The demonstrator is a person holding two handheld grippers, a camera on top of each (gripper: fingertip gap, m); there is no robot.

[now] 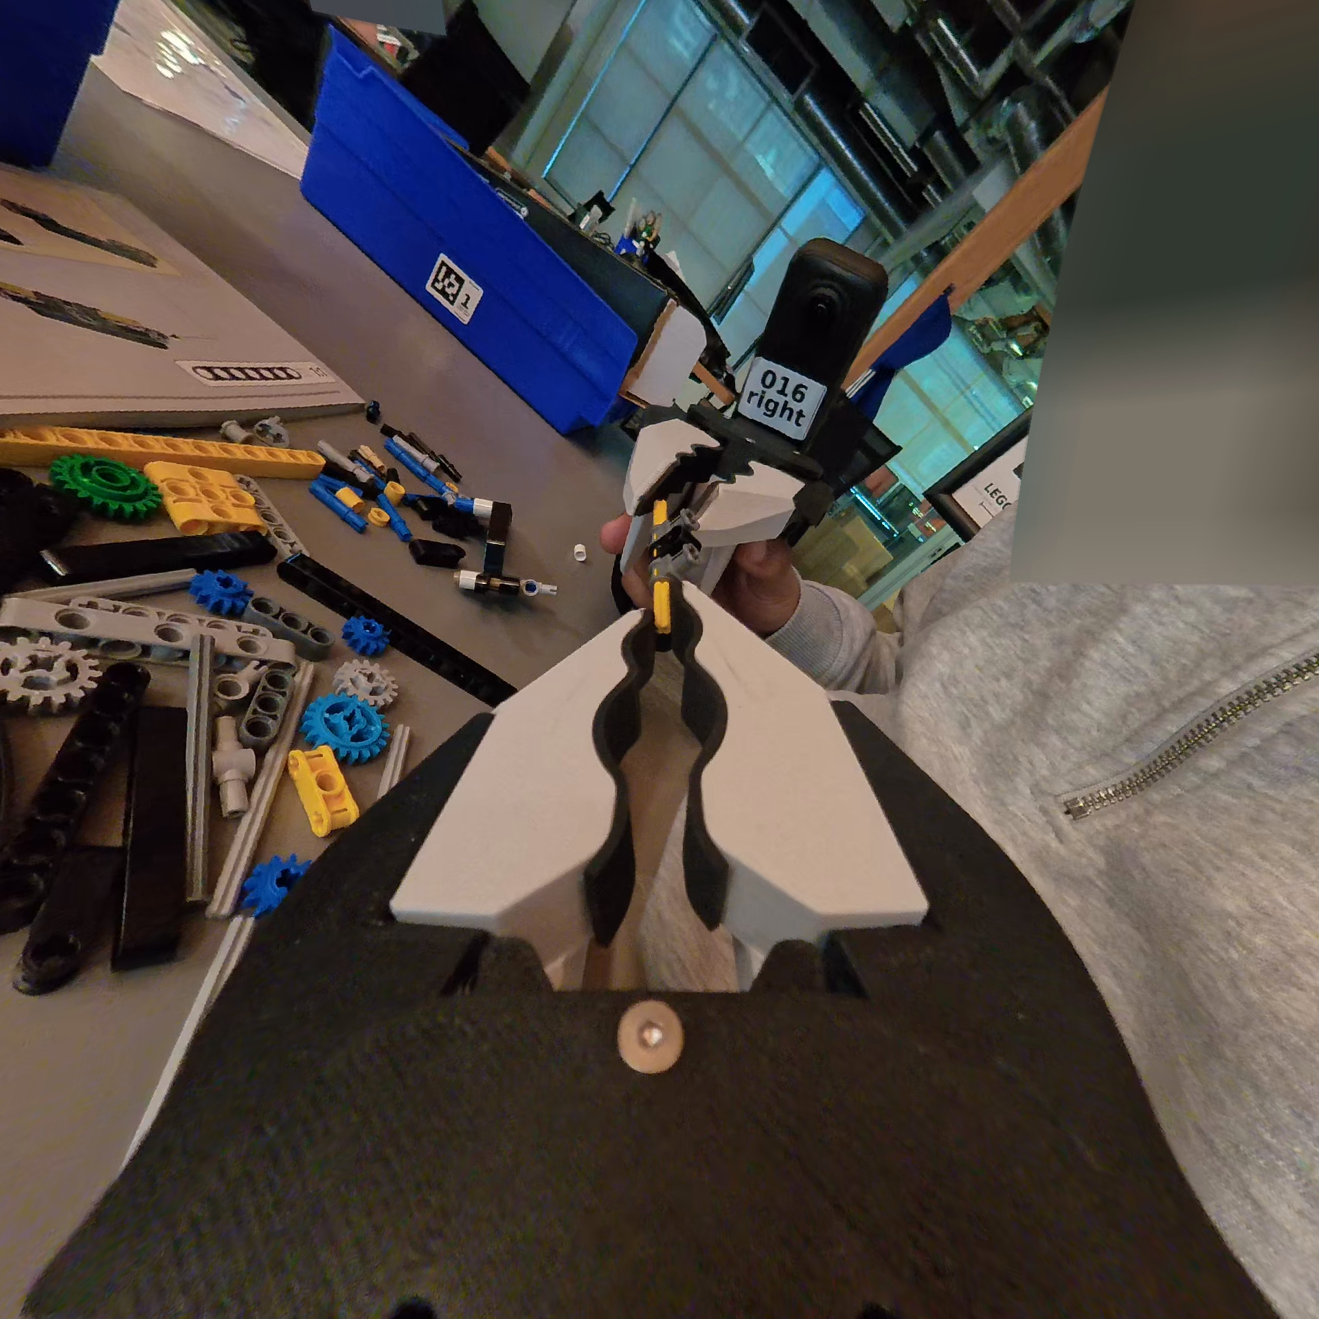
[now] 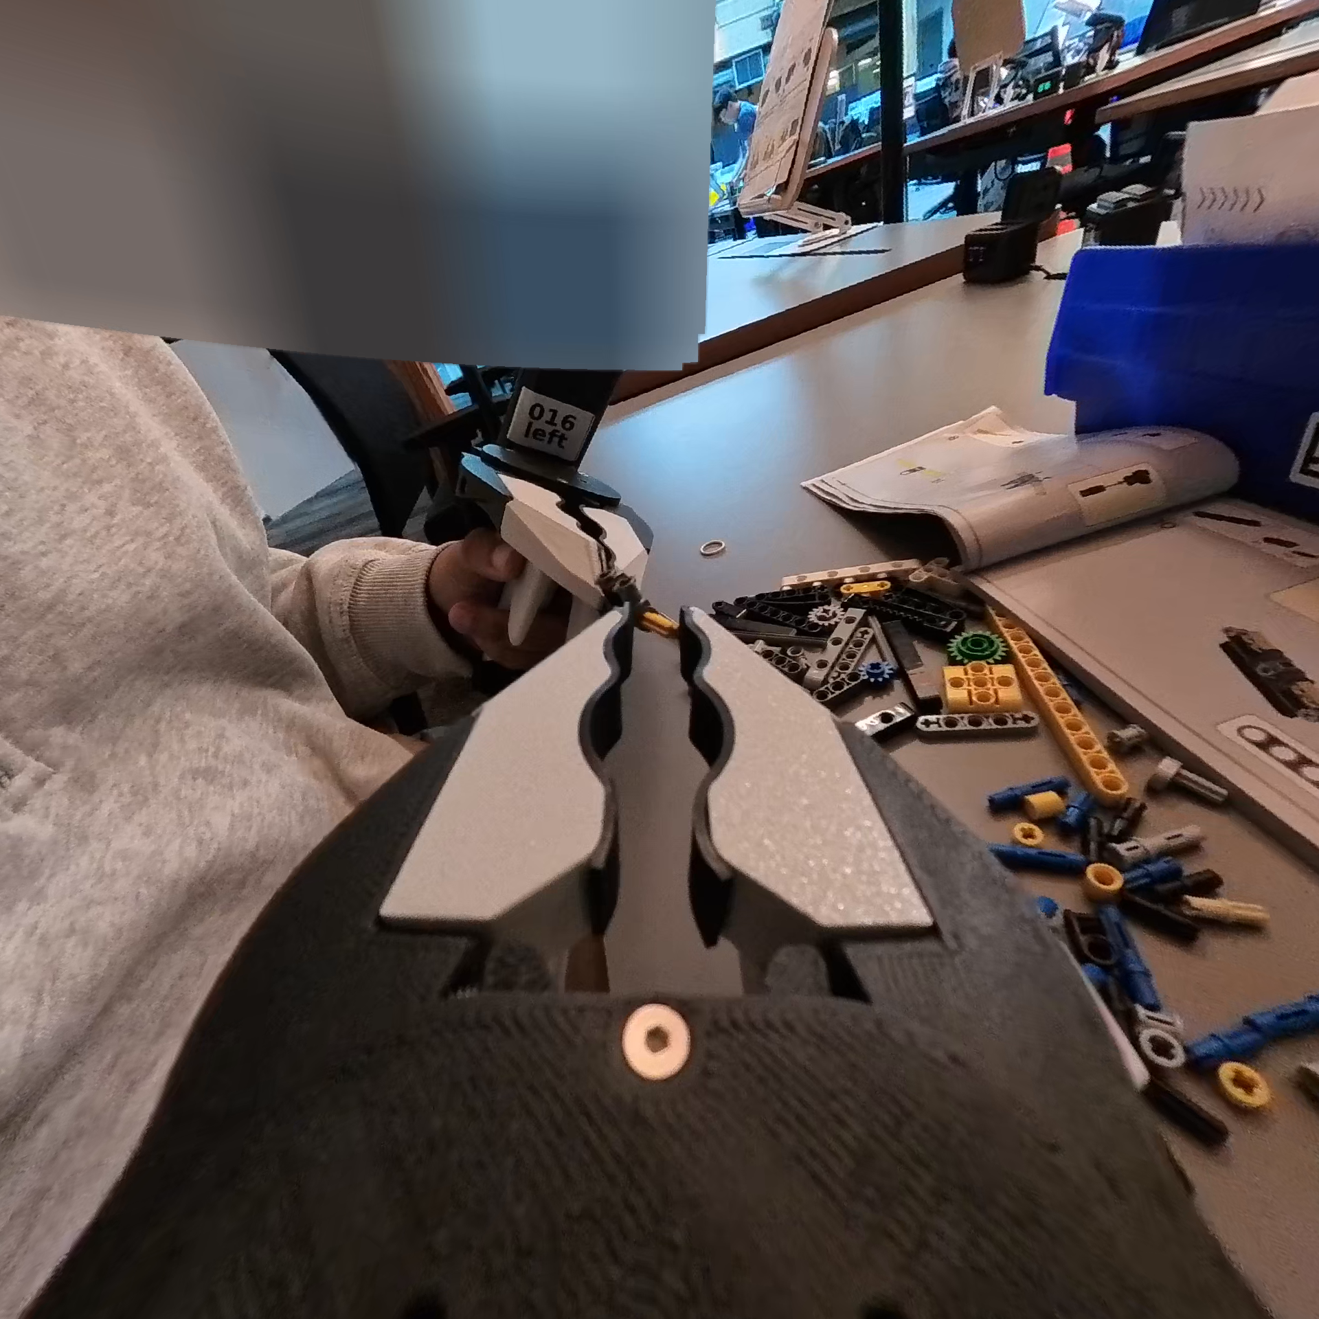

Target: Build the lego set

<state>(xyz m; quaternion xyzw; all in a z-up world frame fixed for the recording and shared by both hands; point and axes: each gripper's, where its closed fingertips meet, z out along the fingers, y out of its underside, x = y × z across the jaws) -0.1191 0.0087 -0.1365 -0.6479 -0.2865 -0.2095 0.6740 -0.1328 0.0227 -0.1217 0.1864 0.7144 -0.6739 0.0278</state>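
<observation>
Grey table (image 1: 235, 214) – smooth top, running from 9 to 12 o'clock in the left wrist view.

Blue plastic bin (image 1: 457, 285) – glossy, boxy, at 11 o'clock, with a square black-and-white marker sticker on its side.

Instruction booklet (image 1: 107, 314) – flat printed pages at 10 o'clock, beside the loose parts.

Grey hooded top (image 1: 1106, 821) – fleecy knit with a metal zip, filling 3 to 5 o'clock.

Left gripper (image 1: 660, 617) – black textured body, pale grey fingers with wavy black pads. The tips pinch the lower end of the yellow-and-black rod assembly (image 1: 660, 564), which stands just past them at 12 o'clock; farther back the pads bow apart.

Right gripper (image 1: 678, 499) – same make, held in a hand (image 1: 756, 571), facing the left one from 12 o'clock. In its own view its tips (image 2: 655, 621) stand a narrow gap apart, with the assembly's yellow end (image 2: 658, 622) lying in that gap. Whether the pads press it cannot be told.

Loose parts pile (image 1: 214, 607) – spread at 8 to 10 o'clock on the table:
- long yellow holed beam (image 1: 164, 450)
- black holed beams, flat and matte (image 1: 71, 806)
- green toothed gear (image 1: 105, 485)
- blue toothed gear (image 1: 345, 726)
- small blue and black pins, cylindrical (image 1: 400, 492)
</observation>
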